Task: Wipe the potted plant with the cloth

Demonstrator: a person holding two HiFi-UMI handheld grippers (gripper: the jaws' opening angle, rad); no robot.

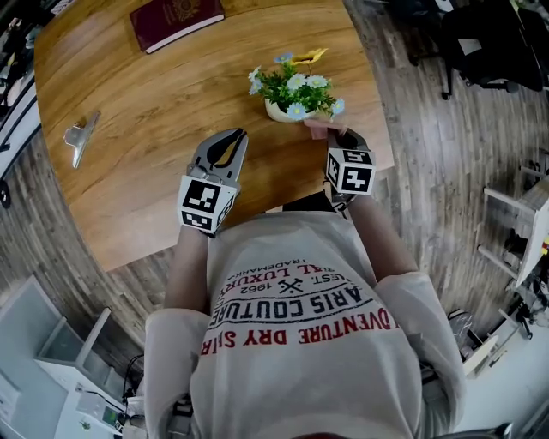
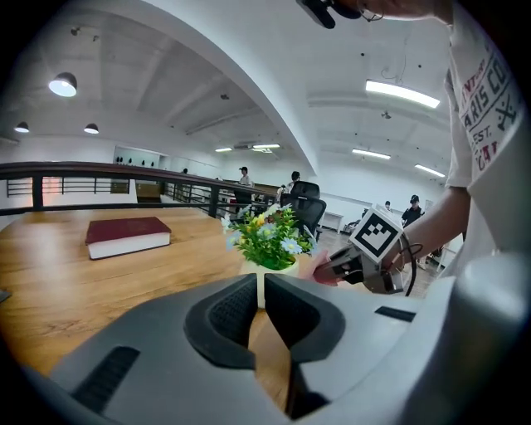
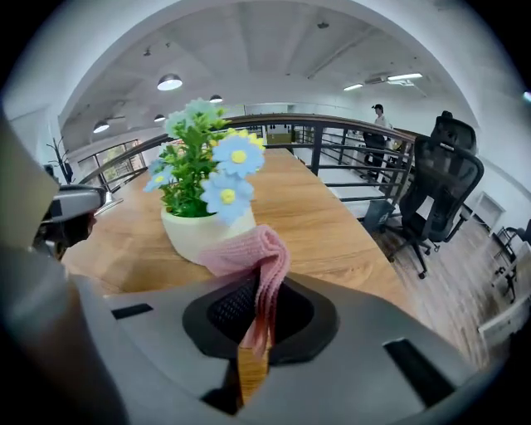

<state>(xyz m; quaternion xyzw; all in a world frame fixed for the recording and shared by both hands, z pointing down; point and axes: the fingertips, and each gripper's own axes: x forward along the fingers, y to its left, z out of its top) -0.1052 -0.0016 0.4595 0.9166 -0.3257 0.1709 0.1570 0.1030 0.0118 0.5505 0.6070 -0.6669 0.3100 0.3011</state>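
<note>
A person seated at a wooden table (image 1: 154, 111) brings a pink cloth (image 3: 249, 253) to a potted plant (image 1: 296, 90). The plant stands toward the table's right edge, and its blue, white and yellow flowers rise from a cream pot (image 3: 195, 232). The right gripper (image 1: 336, 137) is clamped on the cloth. A folded end bulges out past the jaws and meets, or all but meets, the pot's near side. The left gripper (image 1: 230, 137) hovers over the table to the plant's near left, apart from it, with its jaws drawn together on nothing.

The main risk looks to be the unbraced pot. It seems light, and with no gripper steadying it, a firm wipe from the near side could slide it away or tip it over. A sideways push could send it toward the nearby right edge. The cloth is pinched along only a narrow strip, so dragging it over the rim or through the leaves could pull it loose or snag the small petals.

The person's shirt (image 1: 300, 317) carries partly readable print, seen upside down: "COUTU", "DRY", "1962" and "TRADEMARK". A maroon book (image 1: 176, 19) at the far side bears a gold emblem too small to read. A metal clip (image 1: 81, 133) lies at the left.
</note>
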